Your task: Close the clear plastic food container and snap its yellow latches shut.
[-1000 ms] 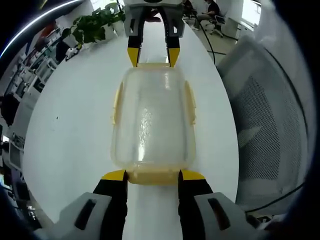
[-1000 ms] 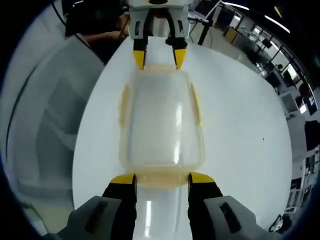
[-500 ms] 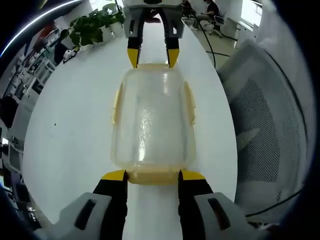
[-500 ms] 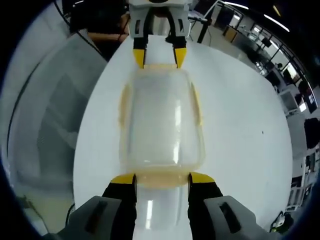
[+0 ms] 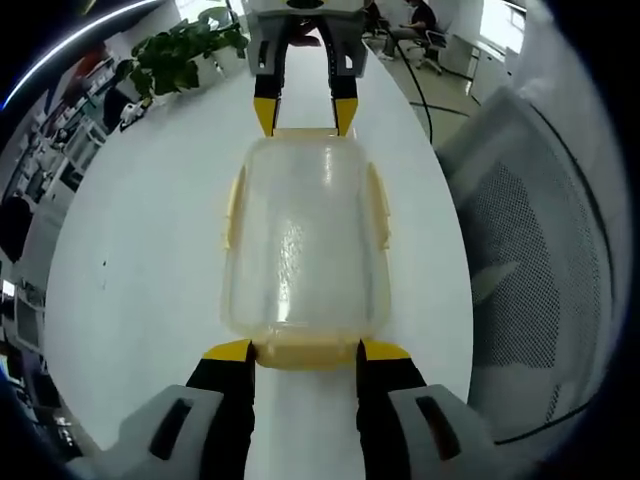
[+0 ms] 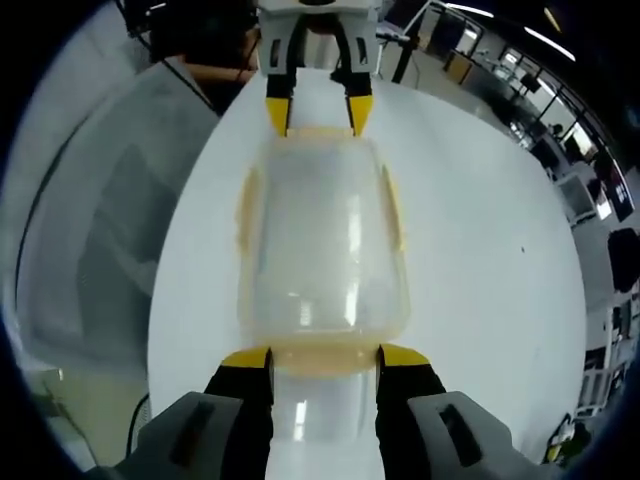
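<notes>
1. A clear plastic container lies on a white surface, lid down on the box, lengthwise between the two tongs.
2. In the left gripper view, the left tongs stand at the container's near short end. Their jaws are spread apart, with yellow tips on either side of the yellow latch at that end.
3. That near latch sits between the two tips; whether the tips press on it cannot be told.
4. At the far short end in the same view, the right tongs point toward the camera, jaws also apart, their yellow tips just at the far latch.
5. Yellow latches run along both long sides: one on the left edge and one on the right edge, each lying close against the container wall.
6. In the right gripper view the container is seen from the other end, with the right tongs open around their near latch and the left tongs open at the far end.
7. A mesh office chair stands just beside the surface, and a leafy potted plant sits at the far part of the surface.
8. Beyond the surface, office desks and a seated person are visible in the background.
</notes>
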`<state>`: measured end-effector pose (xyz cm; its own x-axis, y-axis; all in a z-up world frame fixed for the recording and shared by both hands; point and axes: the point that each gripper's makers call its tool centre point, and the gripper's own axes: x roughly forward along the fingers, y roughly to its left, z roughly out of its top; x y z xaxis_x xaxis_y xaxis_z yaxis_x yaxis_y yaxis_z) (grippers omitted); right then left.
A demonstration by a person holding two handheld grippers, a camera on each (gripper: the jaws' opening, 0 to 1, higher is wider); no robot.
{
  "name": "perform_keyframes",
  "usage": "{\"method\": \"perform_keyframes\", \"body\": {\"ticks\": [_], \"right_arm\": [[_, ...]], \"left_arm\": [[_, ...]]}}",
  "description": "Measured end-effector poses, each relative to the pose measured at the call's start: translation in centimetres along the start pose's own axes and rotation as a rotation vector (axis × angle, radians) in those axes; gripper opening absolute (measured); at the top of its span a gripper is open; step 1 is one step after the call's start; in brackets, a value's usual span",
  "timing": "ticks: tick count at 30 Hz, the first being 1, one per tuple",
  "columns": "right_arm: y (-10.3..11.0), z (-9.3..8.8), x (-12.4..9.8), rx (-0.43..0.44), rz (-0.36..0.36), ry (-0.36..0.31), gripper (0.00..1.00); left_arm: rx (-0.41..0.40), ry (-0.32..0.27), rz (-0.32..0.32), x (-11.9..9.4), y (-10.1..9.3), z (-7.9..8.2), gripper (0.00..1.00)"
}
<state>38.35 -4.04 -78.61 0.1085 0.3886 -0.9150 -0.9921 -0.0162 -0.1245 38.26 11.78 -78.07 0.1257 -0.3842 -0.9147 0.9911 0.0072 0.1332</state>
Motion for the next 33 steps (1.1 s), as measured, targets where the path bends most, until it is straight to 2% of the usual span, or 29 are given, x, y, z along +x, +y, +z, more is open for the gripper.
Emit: {"method": "perform_keyframes", "body": {"ticks": [23, 33], "right_arm": [[0.2, -4.0, -1.8, 0.016, -0.013, 0.007, 0.38], [0.2, -4.9, -2.2, 0.014, -0.011, 0.008, 0.38]], "left_arm": [[0.022, -0.016, -0.009, 1.8, 0.0, 4.1, 0.39], [0.019, -0.019, -0.013, 2.3, -0.1, 4.9, 0.38]]}}
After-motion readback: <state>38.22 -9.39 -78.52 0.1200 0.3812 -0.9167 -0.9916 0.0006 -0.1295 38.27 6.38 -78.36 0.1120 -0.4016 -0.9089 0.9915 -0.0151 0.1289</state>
